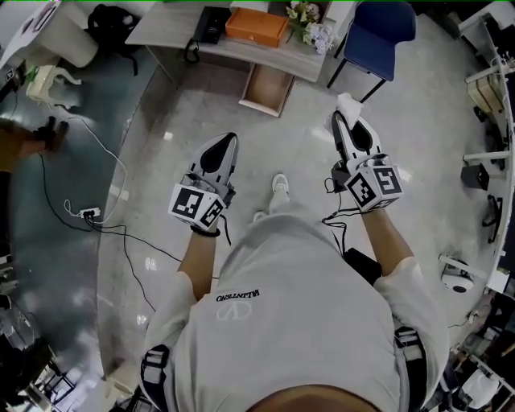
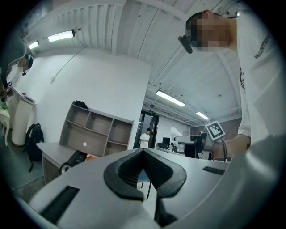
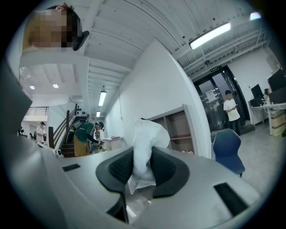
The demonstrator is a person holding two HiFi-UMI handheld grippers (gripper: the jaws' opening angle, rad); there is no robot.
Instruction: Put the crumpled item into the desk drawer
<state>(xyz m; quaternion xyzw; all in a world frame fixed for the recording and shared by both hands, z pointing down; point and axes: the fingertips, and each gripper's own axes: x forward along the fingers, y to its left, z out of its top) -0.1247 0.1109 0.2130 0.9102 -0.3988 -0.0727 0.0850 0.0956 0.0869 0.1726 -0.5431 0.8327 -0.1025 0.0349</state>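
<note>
A crumpled white item (image 3: 145, 152) is pinched between the black pads of my right gripper (image 3: 143, 172); its top sticks up above the jaws. In the head view the same crumpled white item (image 1: 349, 106) pokes out past the tip of the right gripper (image 1: 348, 127), held over the floor. My left gripper (image 1: 223, 149) is level with it to the left, jaws together and nothing between them; in its own view the left gripper (image 2: 144, 172) has pads meeting at the front. The desk (image 1: 173, 24) stands ahead with its drawer (image 1: 266, 88) pulled open and hanging out.
On the desk lie a black telephone (image 1: 211, 24), an orange box (image 1: 257, 26) and flowers (image 1: 310, 24). A blue chair (image 1: 380, 36) stands right of the drawer. Cables and a power strip (image 1: 88, 214) trail on the floor at left. My shoe (image 1: 278, 187) is below.
</note>
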